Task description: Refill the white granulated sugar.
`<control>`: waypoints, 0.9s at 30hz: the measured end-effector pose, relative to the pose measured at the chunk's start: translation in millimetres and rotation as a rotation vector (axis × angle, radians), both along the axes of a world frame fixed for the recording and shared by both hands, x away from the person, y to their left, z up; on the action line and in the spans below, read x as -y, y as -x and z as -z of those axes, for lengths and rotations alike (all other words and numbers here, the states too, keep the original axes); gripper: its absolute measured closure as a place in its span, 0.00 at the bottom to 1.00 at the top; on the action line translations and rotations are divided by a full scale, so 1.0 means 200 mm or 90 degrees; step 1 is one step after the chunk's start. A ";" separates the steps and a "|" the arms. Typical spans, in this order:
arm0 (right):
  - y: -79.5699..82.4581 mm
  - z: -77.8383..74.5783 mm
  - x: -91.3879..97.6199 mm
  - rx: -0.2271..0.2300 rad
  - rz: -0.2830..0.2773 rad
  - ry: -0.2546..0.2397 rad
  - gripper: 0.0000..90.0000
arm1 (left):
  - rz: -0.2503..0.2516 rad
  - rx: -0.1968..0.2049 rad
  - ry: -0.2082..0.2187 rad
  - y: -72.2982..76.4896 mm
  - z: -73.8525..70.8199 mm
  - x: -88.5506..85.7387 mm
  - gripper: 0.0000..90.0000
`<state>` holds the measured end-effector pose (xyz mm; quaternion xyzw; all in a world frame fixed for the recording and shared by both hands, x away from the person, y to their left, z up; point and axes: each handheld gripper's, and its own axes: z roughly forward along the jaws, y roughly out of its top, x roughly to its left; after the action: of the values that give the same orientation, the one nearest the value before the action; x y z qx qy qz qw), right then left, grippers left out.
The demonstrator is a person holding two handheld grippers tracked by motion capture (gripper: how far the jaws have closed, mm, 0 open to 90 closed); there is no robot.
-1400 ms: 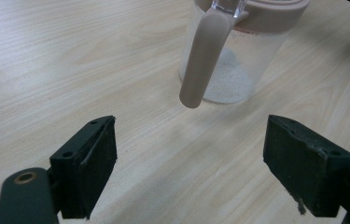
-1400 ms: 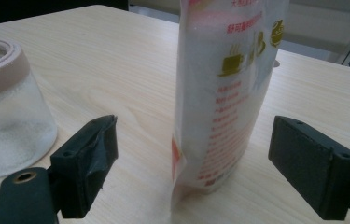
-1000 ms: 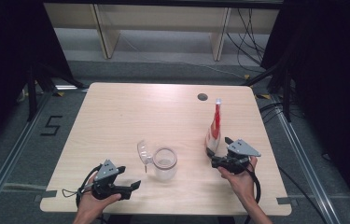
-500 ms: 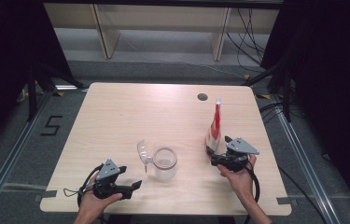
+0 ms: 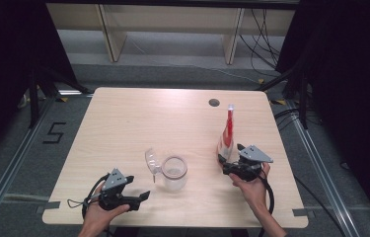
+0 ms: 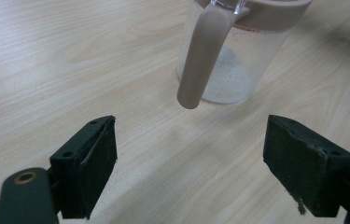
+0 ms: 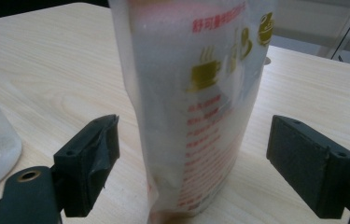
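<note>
Approach step, by the look of it: right claw [image 7: 191,172] spread wide around the upright bag [image 7: 191,102] at right of the surface [image 5: 123,123], not yet closed; left claw [image 6: 189,168] also apart, short of the jug [image 6: 238,51] handle. Next: squeeze bag gently, low down. Bag top cut off; jug contents hard to judge.

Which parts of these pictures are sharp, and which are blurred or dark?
High view: table evenly lit, surroundings dark. Left gripper view: jaws sharp, jar slightly soft. Right gripper view: pouch very close, its print blurred and top washed pale.
</note>
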<state>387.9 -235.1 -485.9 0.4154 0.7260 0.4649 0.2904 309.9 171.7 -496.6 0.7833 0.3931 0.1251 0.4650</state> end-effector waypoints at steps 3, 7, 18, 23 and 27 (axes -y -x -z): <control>-0.01 0.01 0.00 0.001 -0.004 -0.005 0.20 | 0.002 -0.002 -0.004 0.00 0.00 0.00 0.19; -0.02 0.02 -0.01 -0.009 0.014 -0.018 0.21 | 0.008 0.010 -0.004 0.01 -0.01 0.00 0.19; -0.04 0.03 -0.01 -0.017 0.022 -0.023 0.26 | 0.008 0.008 -0.006 0.01 -0.01 0.00 0.19; -0.05 0.03 -0.01 -0.004 0.008 -0.019 0.35 | 0.011 0.008 -0.007 0.01 -0.01 0.00 0.19; -0.05 0.03 -0.01 0.010 -0.004 0.005 0.40 | 0.010 0.009 -0.004 0.01 0.00 0.00 0.19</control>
<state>397.8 -232.3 -491.1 0.4084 0.7270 0.4659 0.2961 308.3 172.0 -495.8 0.7870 0.3835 0.1280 0.4660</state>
